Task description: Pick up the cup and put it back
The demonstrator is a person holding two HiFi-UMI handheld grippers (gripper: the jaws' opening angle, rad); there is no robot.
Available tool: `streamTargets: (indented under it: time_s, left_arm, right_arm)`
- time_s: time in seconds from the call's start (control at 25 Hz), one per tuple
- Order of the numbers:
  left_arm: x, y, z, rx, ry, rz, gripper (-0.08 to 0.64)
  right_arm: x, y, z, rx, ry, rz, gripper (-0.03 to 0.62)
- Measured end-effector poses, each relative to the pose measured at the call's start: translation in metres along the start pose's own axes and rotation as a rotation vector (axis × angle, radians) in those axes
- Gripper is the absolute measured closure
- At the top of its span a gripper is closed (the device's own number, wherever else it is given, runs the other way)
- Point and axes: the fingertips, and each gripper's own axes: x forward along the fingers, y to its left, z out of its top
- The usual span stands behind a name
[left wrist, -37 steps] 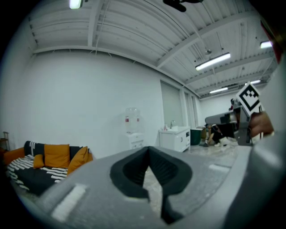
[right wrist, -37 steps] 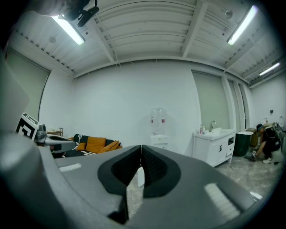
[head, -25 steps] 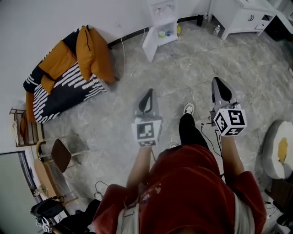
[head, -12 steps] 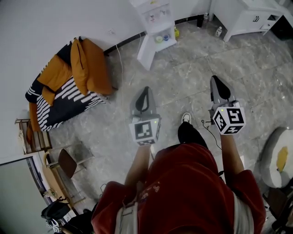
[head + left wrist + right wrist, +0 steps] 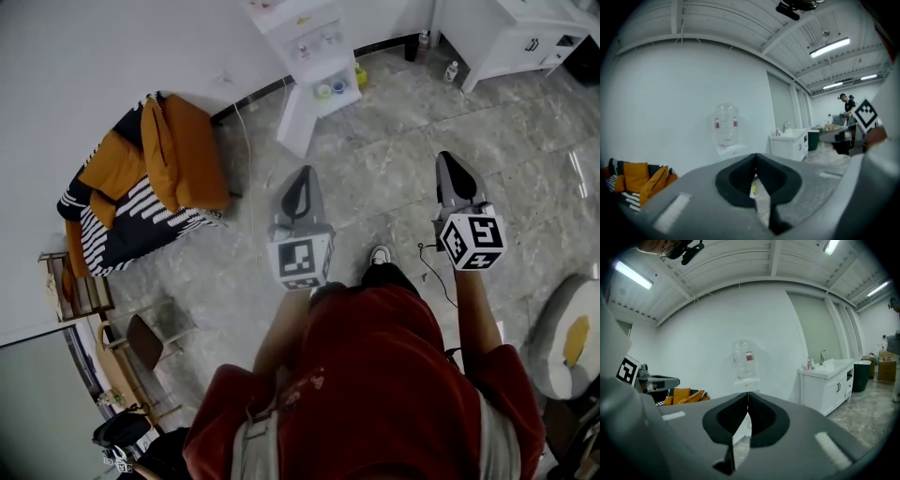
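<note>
Left tool (image 5: 302, 187): jaws pressed together, nothing between them, nose pointing ahead over the grey stone floor (image 5: 394, 178).
Right tool (image 5: 452, 173): jaws together as well, empty.
Cups: a small greenish cup (image 5: 324, 91) and a small blue cup (image 5: 339, 85) sit side by side on the open shelf of the white water-dispenser stand (image 5: 298, 103) by the wall. Which one is meant, I can't tell.
Bearing: the shelf lies ahead, well apart from both tools. It is slightly right of the left tool and clearly left of the right tool.
Nearer: the left tool, by my read.
Next: walk in closer, then open the jaws.

Glossy marbled stone floor (image 5: 380, 192), matt orange cloth cushions (image 5: 187, 159)
</note>
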Motion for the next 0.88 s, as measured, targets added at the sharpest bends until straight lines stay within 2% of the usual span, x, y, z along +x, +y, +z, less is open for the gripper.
streamTargets:
  time_s: [0.28, 0.52, 0.88]
  left_arm:
    - [0.030, 0.022, 0.004, -0.009, -0.008, 0.017, 0.561]
    - [0.060, 0.052, -0.017, -0.052, 0.017, 0.022, 0.560]
    - [0.167, 0.133, -0.019, -0.083, 0.002, 0.002, 0.560]
  right_arm:
    - [0.049, 0.005, 0.014, -0.046, -0.009, 0.031, 0.591]
    - [0.096, 0.009, 0.010, -0.076, 0.020, 0.034, 0.591]
    - [0.224, 0.010, 0.036, -0.115, 0.012, 0.025, 0.591]
